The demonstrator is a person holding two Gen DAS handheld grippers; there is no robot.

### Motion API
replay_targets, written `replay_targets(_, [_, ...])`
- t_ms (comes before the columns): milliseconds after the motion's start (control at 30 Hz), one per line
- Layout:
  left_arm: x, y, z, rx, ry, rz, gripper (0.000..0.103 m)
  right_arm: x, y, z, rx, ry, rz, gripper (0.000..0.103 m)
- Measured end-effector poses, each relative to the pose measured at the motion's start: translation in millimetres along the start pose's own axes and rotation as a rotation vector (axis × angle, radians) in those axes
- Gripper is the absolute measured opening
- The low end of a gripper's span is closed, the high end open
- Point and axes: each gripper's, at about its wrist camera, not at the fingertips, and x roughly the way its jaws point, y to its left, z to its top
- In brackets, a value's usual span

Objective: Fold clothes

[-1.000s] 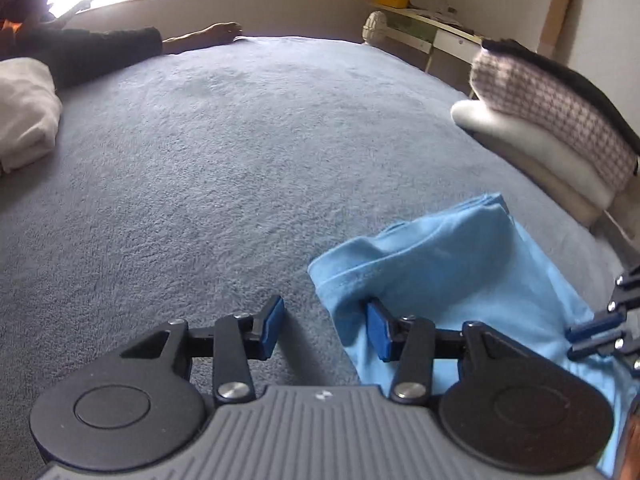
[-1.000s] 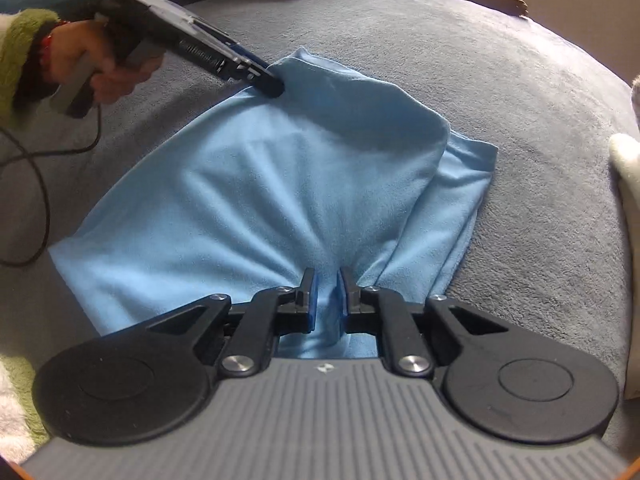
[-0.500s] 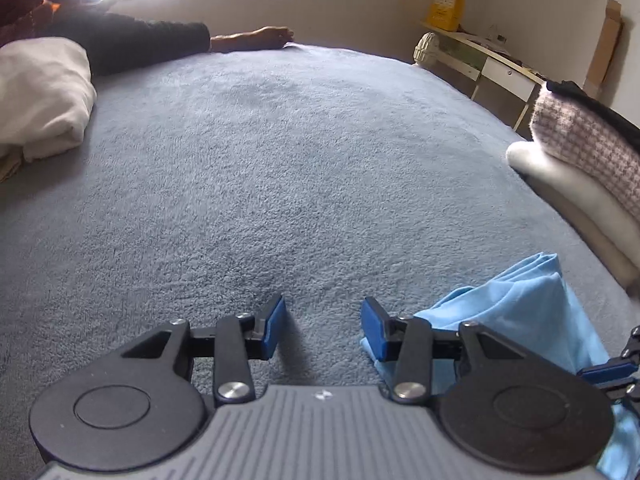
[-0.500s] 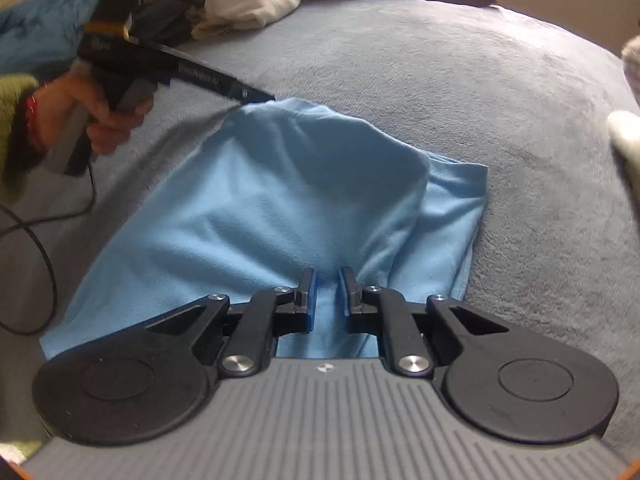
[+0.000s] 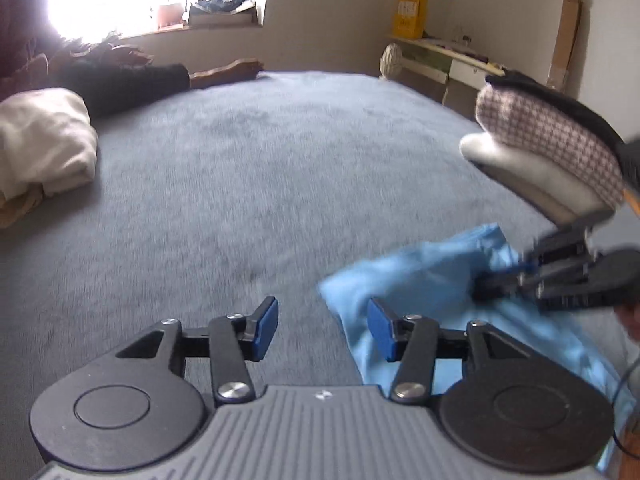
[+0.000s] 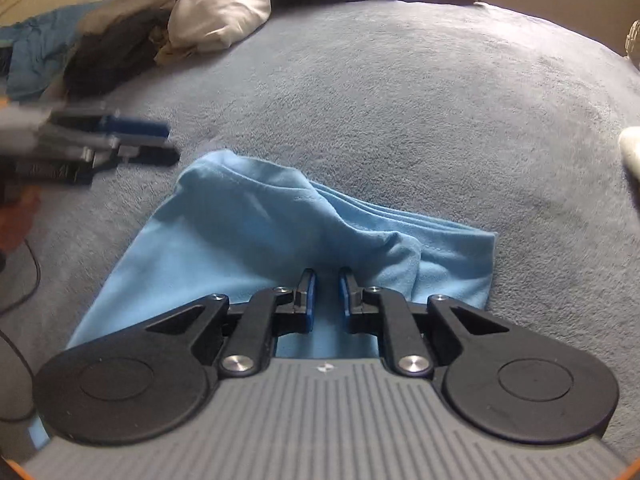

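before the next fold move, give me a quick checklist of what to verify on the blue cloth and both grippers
1. Right gripper grips the blue cloth: ok, jaws narrow with cloth between them.
2. Left gripper free to regrasp: ok, jaws wide open, nothing between them.
3. Left gripper lined up on the cloth's corner: not ok, only its right finger overlaps the cloth; the gap lies over bare blanket.
4. Cloth lies flat: not ok, the top layer is bunched and ridged near the right gripper.
5. Landing area free: ok, open blanket beyond the cloth; the folded stack sits off to the right.
6. View sharp enough to aim: cannot tell, the left view is motion-blurred.
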Motion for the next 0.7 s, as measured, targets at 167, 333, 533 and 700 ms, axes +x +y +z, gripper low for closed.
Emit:
replay_targets(167, [1, -16, -25, 0.012, 0.100, -0.034, 0.051, -8, 16, 26, 0.016, -0.066, 0.111, 0.011])
replay_targets(333, [0, -28, -33, 0.040, 0.099, 0.010, 0.051, 43, 16, 40, 0.087, 0.006, 0.080, 0.010])
replay_targets(533, [-6, -24, -33, 0.027, 0.117, 0.026, 0.051, 26, 23, 45, 0.123, -0.031, 0.083, 0.011])
replay_targets(700, [-6, -23, -33, 0.015, 0.125, 0.030, 0.051, 49, 42, 54, 0.108, -0.003, 0.181, 0.011])
